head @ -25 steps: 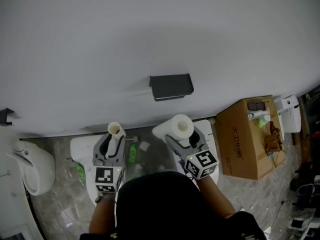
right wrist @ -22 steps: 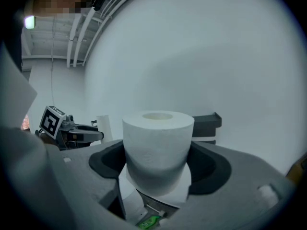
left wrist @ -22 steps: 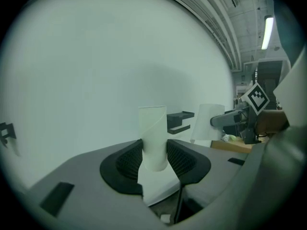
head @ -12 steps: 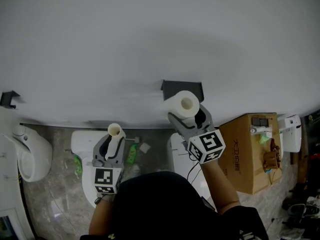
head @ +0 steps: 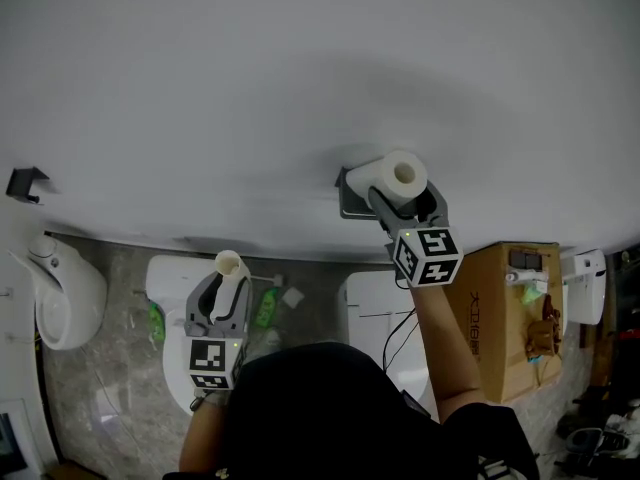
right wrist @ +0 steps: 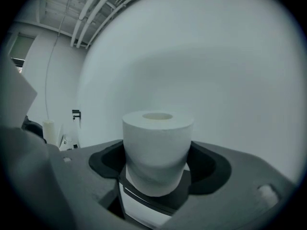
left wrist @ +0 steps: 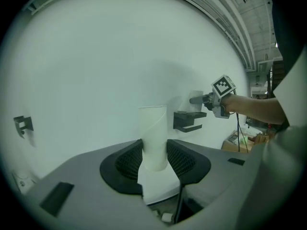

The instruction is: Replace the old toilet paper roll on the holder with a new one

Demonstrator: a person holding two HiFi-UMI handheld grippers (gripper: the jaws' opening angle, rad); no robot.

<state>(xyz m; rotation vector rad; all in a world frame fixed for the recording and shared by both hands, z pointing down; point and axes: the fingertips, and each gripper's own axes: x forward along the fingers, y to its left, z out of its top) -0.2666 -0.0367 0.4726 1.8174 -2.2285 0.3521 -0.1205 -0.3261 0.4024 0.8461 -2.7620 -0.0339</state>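
The new white toilet paper roll (head: 397, 177) (right wrist: 157, 150) stands upright between the jaws of my right gripper (head: 402, 194) (right wrist: 157, 163), which is shut on it. It is held up against the dark grey holder (head: 350, 201) on the white wall and covers the holder's right part. My left gripper (head: 229, 284) (left wrist: 154, 153) is lower down and to the left, shut on the old empty cardboard tube (head: 229, 266) (left wrist: 153, 137). In the left gripper view the holder (left wrist: 188, 120) shows bare, with the right gripper (left wrist: 204, 99) just above it.
Below the wall stand a white toilet (head: 172, 286) at the left and another white fixture (head: 372, 306) under my right arm. A cardboard box (head: 512, 320) is on the floor at the right. A white bowl (head: 62, 290) and a small black bracket (head: 25, 181) are at the far left.
My right gripper has risen with the new roll from beside the toilets up to the holder on the wall. The left gripper with the tube has hardly moved.
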